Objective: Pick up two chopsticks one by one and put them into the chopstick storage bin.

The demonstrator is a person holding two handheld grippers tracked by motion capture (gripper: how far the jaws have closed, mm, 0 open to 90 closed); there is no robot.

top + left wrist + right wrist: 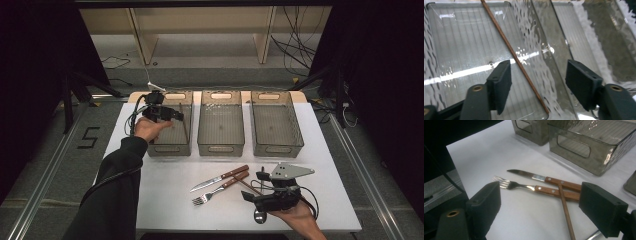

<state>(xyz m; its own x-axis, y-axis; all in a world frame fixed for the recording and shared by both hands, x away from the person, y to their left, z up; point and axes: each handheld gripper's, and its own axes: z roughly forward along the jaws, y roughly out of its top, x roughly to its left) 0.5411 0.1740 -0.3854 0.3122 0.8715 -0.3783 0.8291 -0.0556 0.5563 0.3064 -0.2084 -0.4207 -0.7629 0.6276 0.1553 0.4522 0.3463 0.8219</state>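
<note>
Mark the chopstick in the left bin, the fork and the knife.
chopstick (512, 52): left gripper view, mid-shaft, lying in the bin.
fork (506, 183): right gripper view, base of the tines.
knife (524, 173): right gripper view, flat of the blade.

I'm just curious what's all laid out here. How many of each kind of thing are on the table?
Clear bins: 3
Chopsticks: 2 (one in the left bin, one across the cutlery handles)
Knife: 1
Fork: 1
Spoon: 1, mostly hidden under the right gripper
Total: 8
</note>
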